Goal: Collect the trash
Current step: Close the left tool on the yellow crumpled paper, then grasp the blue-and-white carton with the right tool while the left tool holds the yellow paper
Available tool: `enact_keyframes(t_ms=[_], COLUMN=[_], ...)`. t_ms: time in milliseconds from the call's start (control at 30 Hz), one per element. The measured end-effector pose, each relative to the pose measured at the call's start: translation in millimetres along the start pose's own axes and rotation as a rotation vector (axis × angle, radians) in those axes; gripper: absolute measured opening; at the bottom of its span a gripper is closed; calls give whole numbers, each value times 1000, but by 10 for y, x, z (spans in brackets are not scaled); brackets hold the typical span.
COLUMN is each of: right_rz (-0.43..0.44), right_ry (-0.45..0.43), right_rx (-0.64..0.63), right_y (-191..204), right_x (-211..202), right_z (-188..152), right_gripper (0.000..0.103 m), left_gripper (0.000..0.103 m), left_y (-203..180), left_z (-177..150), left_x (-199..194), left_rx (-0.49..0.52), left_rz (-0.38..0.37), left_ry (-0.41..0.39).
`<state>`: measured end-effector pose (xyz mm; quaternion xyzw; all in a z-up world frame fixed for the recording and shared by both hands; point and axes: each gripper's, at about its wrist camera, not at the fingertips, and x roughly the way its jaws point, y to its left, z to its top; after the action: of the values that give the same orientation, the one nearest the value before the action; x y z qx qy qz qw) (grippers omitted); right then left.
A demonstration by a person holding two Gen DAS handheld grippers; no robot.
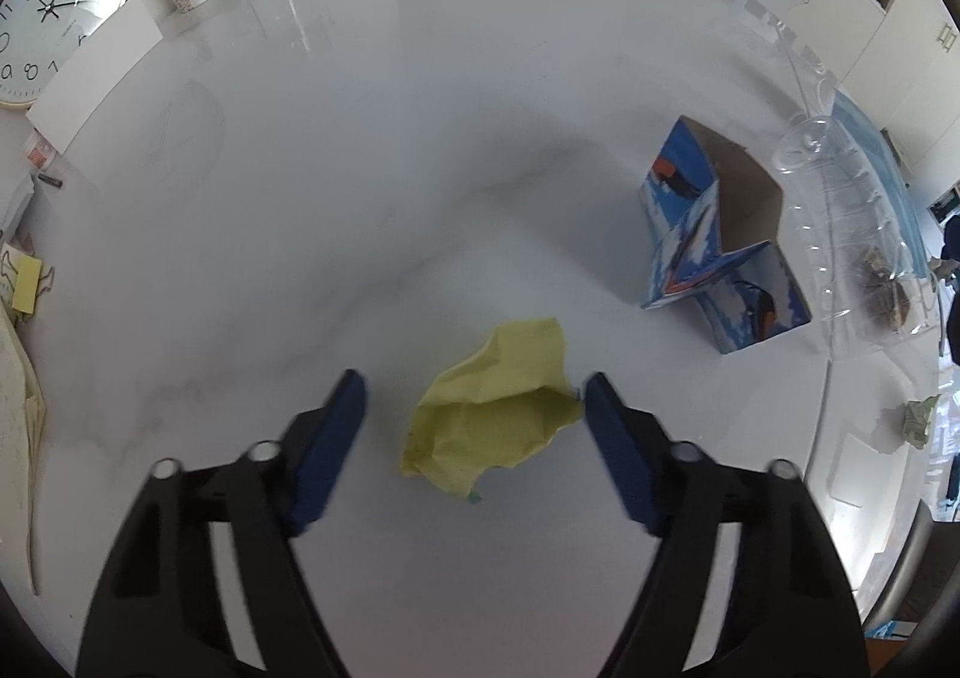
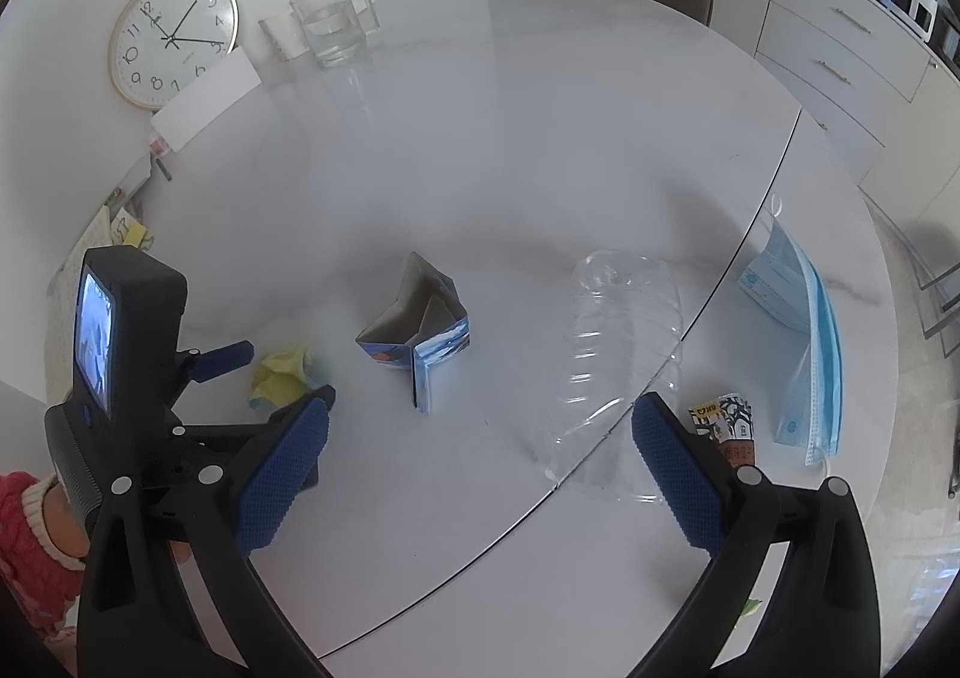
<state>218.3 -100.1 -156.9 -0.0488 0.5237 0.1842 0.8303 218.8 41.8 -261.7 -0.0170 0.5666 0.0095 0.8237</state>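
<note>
White glossy round surface [image 1: 420, 150], kitchen drawers behind. Left gripper [image 1: 474, 408] low over surface, jaws spread wide either side of crumpled yellow paper [image 1: 492, 408], right blue pad touching paper's edge, nothing clamped. Paper's long axis running diagonally, near-left to far-right. Right gripper [image 2: 480, 438] wide open, empty, facing clear plastic bottle [image 2: 618, 354] lying on side, neck pointing away. Torn blue carton [image 2: 420, 330] between paper and bottle. Blue face masks [image 2: 804, 342] at far right.
</note>
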Motion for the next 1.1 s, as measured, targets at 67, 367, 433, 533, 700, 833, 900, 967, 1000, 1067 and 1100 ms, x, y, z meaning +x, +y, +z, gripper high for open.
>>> enact_keyframes(t_ms=[67,367,433,533,700,833,900,967,1000,1067,1100], right_rz=[1,0,3,-6,-22,-60,-79,-107,-126,-177,-190], right_ry=[0,10,14,23,41,57,66,71,75,83,83], right_rx=[-1,-12,3,65,251,401,440,461,467,473,470], right_y=[6,100,136,211,254,277,297,314,324,342,356], right_x=[3,37,61,133,359,628,742,827,867,938,972], right_z=[8,48,79,142,240,276,300,322,333,361,375], right_gripper=[101,101,101,101,101,101,101,101,101,101,101], left_gripper=[54,43,43,43,43,43,43,43,43,43,43], left_y=[10,45,106,229,493,691,747,772,778,789,795], left_z=[-13,-40,-44,-81,-178,-254,-274,-300,-308,-293,-292], left_x=[-16,-107,-184,-348,-547,-599,-591,-584,-580,-556,-551], left_rx=[-5,0,-26,-65,-104,-148,-153,-153,-151,-150,-150], left_rz=[8,17,13,17,38,11,-1,-5,-9,-16,-18], left_ry=[-10,-31,-40,-62,-78,-81,-80,-83,-85,-87,-90])
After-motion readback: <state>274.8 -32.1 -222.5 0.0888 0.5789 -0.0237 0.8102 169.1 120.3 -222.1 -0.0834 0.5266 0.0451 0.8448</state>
